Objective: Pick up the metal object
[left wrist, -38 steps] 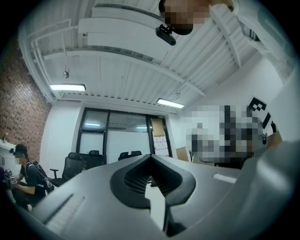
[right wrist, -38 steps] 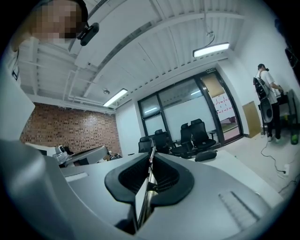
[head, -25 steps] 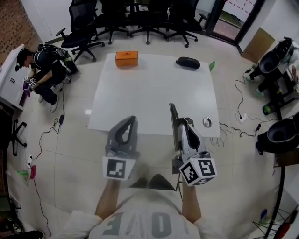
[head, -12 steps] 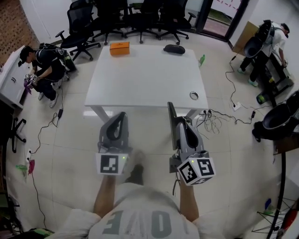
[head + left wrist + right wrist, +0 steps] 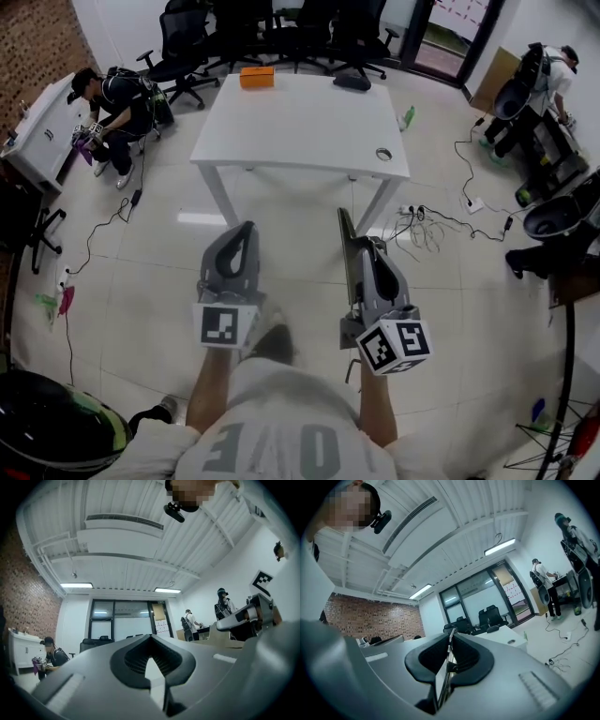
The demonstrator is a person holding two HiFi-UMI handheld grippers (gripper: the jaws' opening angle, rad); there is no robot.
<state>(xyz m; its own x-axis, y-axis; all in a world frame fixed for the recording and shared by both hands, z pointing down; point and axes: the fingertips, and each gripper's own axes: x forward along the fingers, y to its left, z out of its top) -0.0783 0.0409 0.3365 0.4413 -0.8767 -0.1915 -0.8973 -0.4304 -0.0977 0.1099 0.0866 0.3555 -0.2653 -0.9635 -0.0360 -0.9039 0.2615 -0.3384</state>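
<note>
Lighting's pretty good here, bright and even all over. It comes from ceiling strip lights (image 5: pixel 77 585), plus pale daylight through the glass doors (image 5: pixel 125 623) at the back. The white desk (image 5: pixel 300 122) is close to blown out, and there's a glare patch on the floor tiles (image 5: pixel 201 218) beside its leg. Shadows are soft and faint. Heavy fisheye everywhere: the head view bends the room at its edges, and both gripper views sit in a black round vignette. Up close, the left gripper (image 5: pixel 150 639), the right gripper (image 5: pixel 451 638) and the metal object (image 5: pixel 442 684) pinched in its fingers are out of focus, while the background is sharp.
</note>
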